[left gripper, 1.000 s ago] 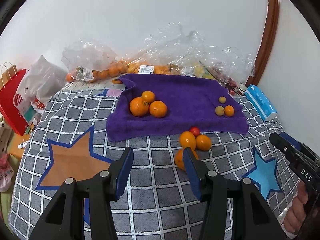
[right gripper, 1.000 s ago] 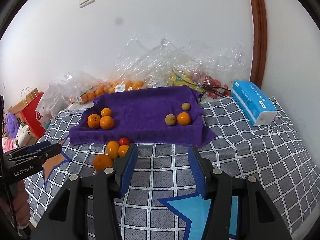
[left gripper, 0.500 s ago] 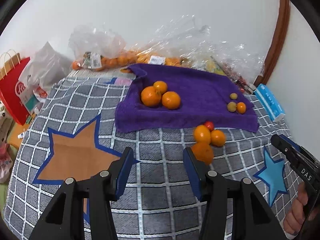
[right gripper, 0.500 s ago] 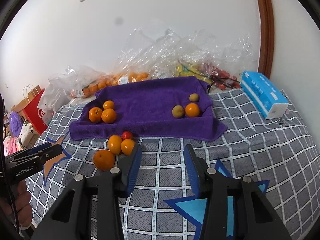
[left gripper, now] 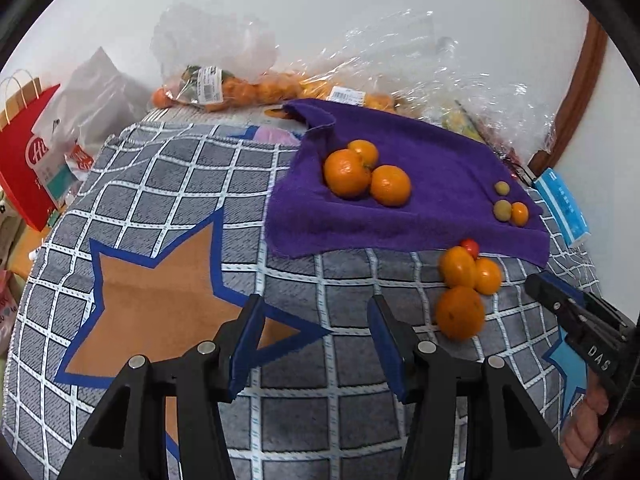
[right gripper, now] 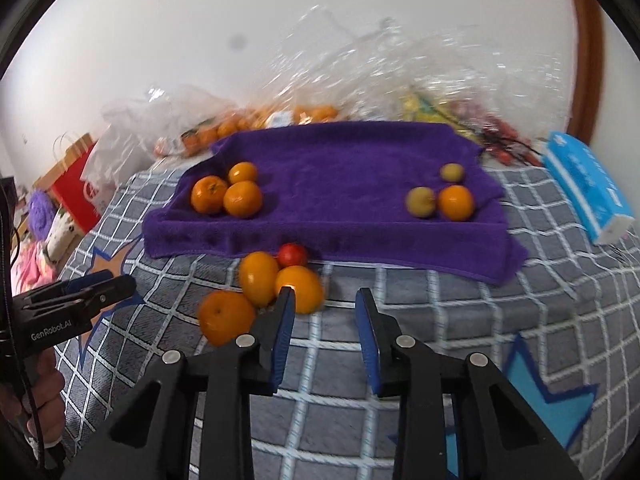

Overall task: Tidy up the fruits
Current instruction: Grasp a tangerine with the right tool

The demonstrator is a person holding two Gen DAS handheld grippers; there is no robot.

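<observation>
right gripper: closer to loose fruit than 1 s ago, fingers apart, empty
left gripper: spread, empty, shifted left
loose round orange fruits: on grey checked cloth, just before purple towel

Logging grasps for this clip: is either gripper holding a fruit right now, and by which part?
Nothing is held. The left gripper and right gripper both have open, empty jaws.
</observation>
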